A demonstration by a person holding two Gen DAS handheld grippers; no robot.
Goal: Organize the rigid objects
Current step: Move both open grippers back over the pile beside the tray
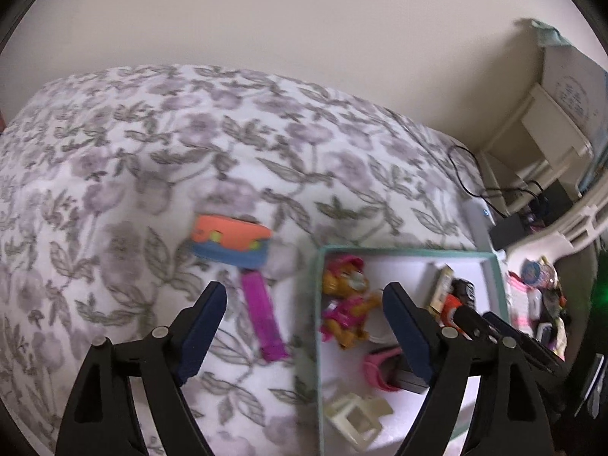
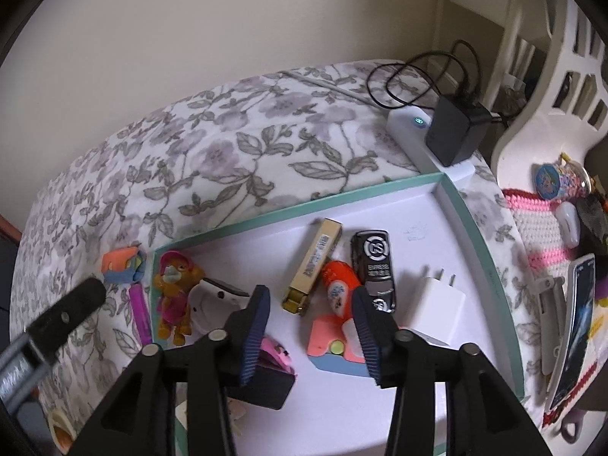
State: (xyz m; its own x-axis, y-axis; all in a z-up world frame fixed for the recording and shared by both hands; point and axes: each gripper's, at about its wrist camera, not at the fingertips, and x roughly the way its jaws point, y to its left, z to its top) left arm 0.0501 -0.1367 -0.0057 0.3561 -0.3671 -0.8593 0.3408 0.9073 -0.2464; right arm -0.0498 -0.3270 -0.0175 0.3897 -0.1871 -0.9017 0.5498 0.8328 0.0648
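A teal-rimmed white tray [image 1: 318, 304] [image 2: 478, 228] lies on the floral bed cover. It holds a dog figure [image 1: 347, 296] [image 2: 174, 288], a gold tube [image 2: 313, 266], an orange capsule toy [image 2: 340, 288], a black toy car [image 2: 374, 266], a white charger [image 2: 437, 304], an orange-and-blue block [image 2: 330, 345], a pink watch [image 1: 380, 368] and a cream frame [image 1: 355, 414]. On the cover left of the tray lie another orange-and-blue block [image 1: 231, 241] [image 2: 121, 266] and a purple stick [image 1: 264, 315] [image 2: 140, 315]. My left gripper [image 1: 304, 296] is open over the purple stick and the tray's left rim. My right gripper [image 2: 309, 304] is open above the tray.
A white power strip [image 2: 410, 129] with a black adapter [image 2: 456, 133] and cable sits behind the tray. A crocheted mat [image 2: 539, 235] with small items and a phone [image 2: 573, 334] lies to the right. A white plastic basket [image 2: 562, 76] and shelves [image 1: 551, 133] stand beyond.
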